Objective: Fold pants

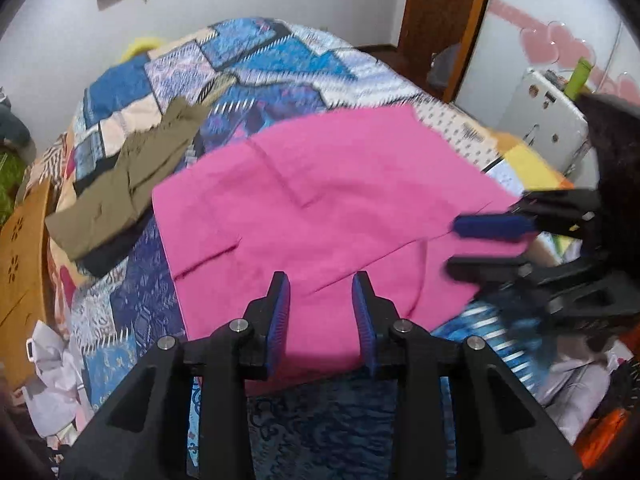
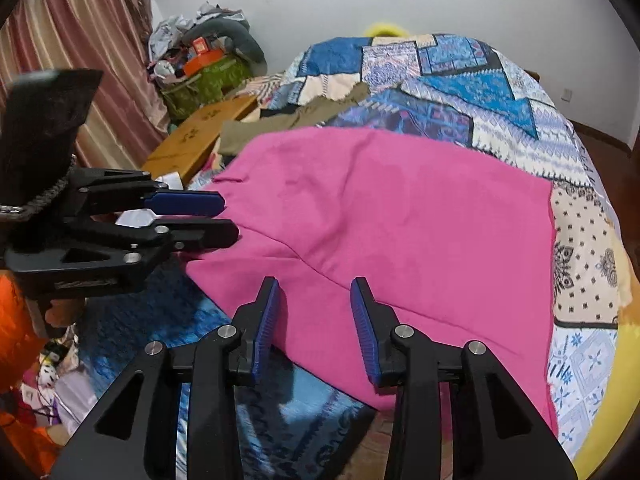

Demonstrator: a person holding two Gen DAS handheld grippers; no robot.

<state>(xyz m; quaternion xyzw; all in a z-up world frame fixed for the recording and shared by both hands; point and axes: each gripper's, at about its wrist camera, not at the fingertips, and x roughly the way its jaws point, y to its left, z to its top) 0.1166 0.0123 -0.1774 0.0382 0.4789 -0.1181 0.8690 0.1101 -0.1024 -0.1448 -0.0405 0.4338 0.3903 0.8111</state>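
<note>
Pink pants lie spread at the bed's near edge; left gripper and right gripper hover above, fingers partly open, gripping nothing.

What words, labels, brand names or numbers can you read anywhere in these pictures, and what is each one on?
None can be read.
Left gripper: raised lettering on the side of its black frame, too small and blurred to read.
Orange box in the pile by the wall: a mark on it, too blurred to read.
Pink pants, patchwork bedspread, olive garment: no writing, only patterns.
</note>
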